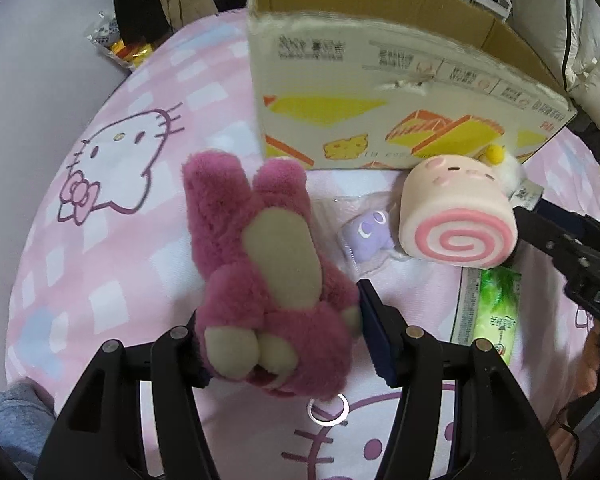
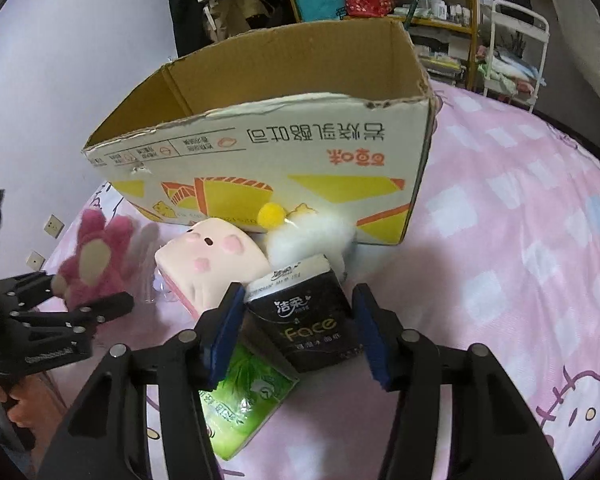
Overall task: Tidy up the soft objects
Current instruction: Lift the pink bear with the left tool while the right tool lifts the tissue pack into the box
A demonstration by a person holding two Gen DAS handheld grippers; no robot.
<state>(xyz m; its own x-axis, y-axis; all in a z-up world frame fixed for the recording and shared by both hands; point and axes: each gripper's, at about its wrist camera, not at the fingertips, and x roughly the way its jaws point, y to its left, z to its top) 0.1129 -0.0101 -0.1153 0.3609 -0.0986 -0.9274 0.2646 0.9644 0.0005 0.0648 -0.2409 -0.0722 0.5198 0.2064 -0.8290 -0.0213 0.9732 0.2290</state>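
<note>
My left gripper (image 1: 286,332) is shut on a pink plush bear (image 1: 260,256), gripping its lower body; the bear also shows in the right wrist view (image 2: 96,256). My right gripper (image 2: 298,332) is open around a black tissue pack (image 2: 308,316), with small gaps at both pads. An open cardboard box (image 2: 284,148) stands just beyond on the pink bed; it also shows in the left wrist view (image 1: 380,92). A pink swirl-roll plush (image 1: 456,216) lies in front of the box, next to a small purple toy in a clear bag (image 1: 366,232).
A green tissue pack (image 2: 244,400) lies under the black pack, and shows in the left wrist view (image 1: 492,312). A white fluffy toy with a yellow pompom (image 2: 304,232) leans against the box. Cluttered shelves (image 2: 440,12) stand beyond the bed. The wall is on the left.
</note>
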